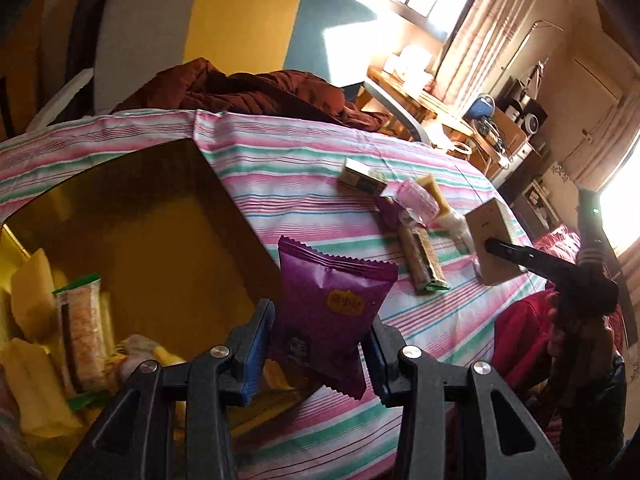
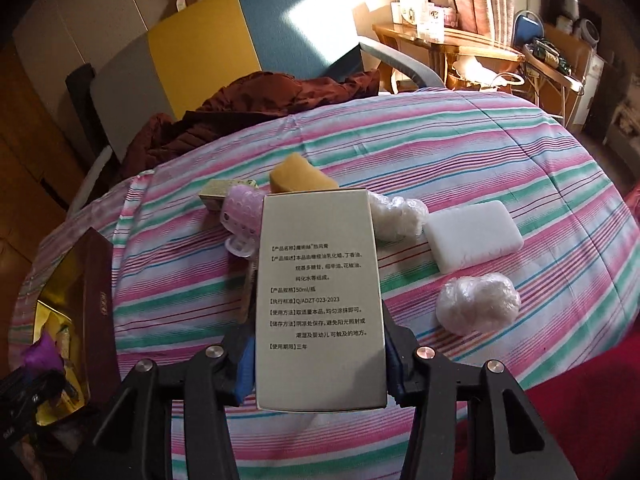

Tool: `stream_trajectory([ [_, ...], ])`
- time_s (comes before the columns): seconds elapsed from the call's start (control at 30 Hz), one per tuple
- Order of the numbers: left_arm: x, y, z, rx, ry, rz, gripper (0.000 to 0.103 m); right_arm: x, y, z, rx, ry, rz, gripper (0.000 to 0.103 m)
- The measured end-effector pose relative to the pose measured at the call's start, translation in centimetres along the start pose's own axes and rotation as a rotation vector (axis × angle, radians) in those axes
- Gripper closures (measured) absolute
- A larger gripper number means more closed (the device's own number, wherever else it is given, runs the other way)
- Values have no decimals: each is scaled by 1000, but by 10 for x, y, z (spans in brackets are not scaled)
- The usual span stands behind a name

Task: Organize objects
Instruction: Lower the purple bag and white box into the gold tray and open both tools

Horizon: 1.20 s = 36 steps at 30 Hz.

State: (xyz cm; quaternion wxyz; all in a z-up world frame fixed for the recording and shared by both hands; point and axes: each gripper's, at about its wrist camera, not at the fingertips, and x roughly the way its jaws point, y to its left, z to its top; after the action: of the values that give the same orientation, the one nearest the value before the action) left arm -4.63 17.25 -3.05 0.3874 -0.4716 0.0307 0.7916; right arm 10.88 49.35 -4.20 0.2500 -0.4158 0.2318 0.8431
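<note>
My left gripper is shut on a purple snack packet, held up beside the open gold-lined box, which holds several snack bars. My right gripper is shut on a tall beige product carton with printed text, held above the striped bedspread; the carton also shows in the left wrist view, far right. On the bed lie a small gold box, a pink hair roller, a yellow sponge, a wrapped bar, a white block and two wrapped white bundles.
The striped bedspread covers the bed. A brown jacket lies at its far edge before a grey, yellow and blue headboard. A wooden desk with bottles stands at the back right. Red fabric lies at the near right.
</note>
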Motion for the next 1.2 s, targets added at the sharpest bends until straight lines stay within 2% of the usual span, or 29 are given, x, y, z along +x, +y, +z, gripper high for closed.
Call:
stream_trajectory([
  [0.1, -13, 34, 1, -63, -31, 48, 60, -23, 16, 1, -24, -33, 43, 53],
  [0.17, -20, 55, 1, -103, -47, 86, 60, -32, 41, 4, -71, -51, 84, 53],
  [0.33, -32, 102, 6, -166, -70, 178, 60, -34, 127, -1, -244, -33, 206, 53],
  [0.47, -35, 126, 21, -160, -86, 238, 59, -15, 200, -12, -373, 19, 291, 53],
  [0.5, -36, 132, 26, -167, -93, 252, 58, -9, 218, -14, -398, 34, 309, 53],
  [0.57, -37, 143, 32, -185, -104, 268, 45, 5, 251, -16, -429, 71, 342, 53],
  [0.63, -42, 154, 35, -215, -115, 278, 39, 18, 279, -17, -450, 101, 361, 53],
  [0.77, -54, 164, 26, -252, -141, 276, 34, 32, 327, -21, -478, 125, 377, 47],
  [0.83, -60, 167, 14, -276, -144, 287, 34, 35, 336, -26, -484, 143, 394, 35],
  [1.07, -76, 156, -27, -315, -171, 354, 34, 33, 339, -55, -527, 165, 392, 21],
  [1.17, -83, 147, -41, -318, -197, 395, 34, 28, 335, -64, -534, 138, 369, 15],
  [1.2, -85, 145, -44, -318, -204, 402, 34, 24, 334, -68, -537, 119, 359, 8],
])
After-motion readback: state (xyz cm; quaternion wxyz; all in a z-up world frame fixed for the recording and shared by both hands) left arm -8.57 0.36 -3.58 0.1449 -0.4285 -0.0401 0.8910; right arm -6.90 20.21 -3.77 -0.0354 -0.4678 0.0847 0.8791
